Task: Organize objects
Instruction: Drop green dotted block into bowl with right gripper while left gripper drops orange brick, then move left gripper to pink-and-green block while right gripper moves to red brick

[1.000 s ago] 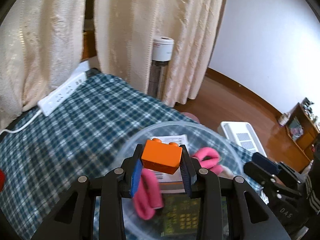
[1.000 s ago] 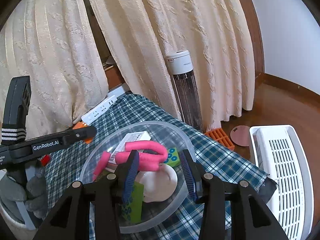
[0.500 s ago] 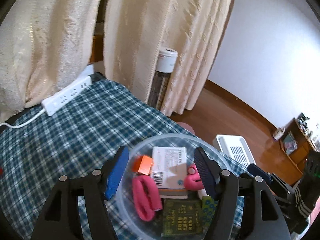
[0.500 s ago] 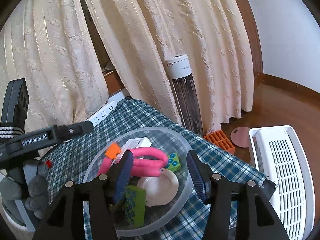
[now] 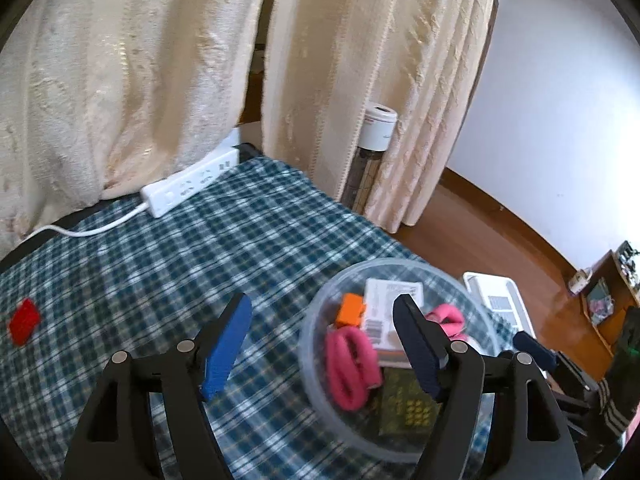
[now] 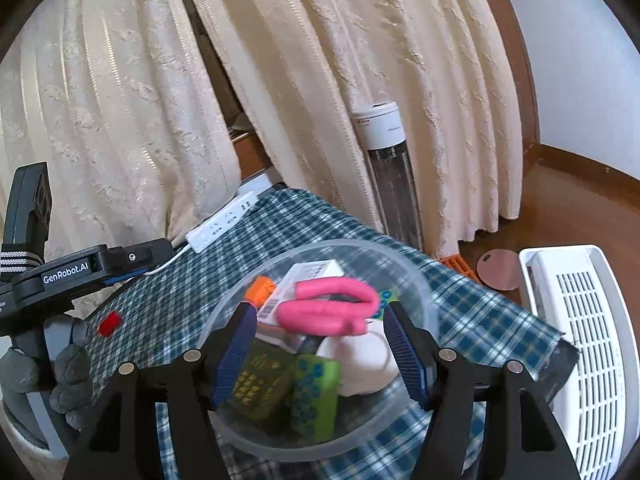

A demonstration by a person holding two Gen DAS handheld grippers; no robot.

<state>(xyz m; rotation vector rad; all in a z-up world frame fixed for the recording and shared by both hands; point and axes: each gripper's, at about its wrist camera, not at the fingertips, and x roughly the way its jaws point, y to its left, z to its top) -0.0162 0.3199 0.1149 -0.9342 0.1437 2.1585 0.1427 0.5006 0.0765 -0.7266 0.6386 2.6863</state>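
A clear plastic bowl (image 5: 316, 320) (image 6: 424, 288) sits on the plaid-covered table. In it lie an orange block (image 5: 350, 310) (image 6: 260, 287), a pink loop (image 5: 350, 360) (image 6: 328, 306), a white box (image 5: 390, 304), green cards (image 6: 288, 384) and a white lump (image 6: 368, 364). A red block (image 5: 24, 320) (image 6: 110, 323) lies on the cloth at the far left. My left gripper (image 5: 324, 344) is open and empty, above the cloth at the bowl's left edge. My right gripper (image 6: 320, 354) is open and empty over the bowl.
A white power strip (image 5: 188, 186) (image 6: 222, 226) lies at the table's back edge by cream curtains. A tall white-capped cylinder (image 6: 386, 168) stands behind the table. A white slatted appliance (image 6: 580, 344) sits on the wooden floor to the right.
My left gripper opened and dropped the orange block into the bowl, then drew back to the left. My right gripper moved a little closer over the bowl.
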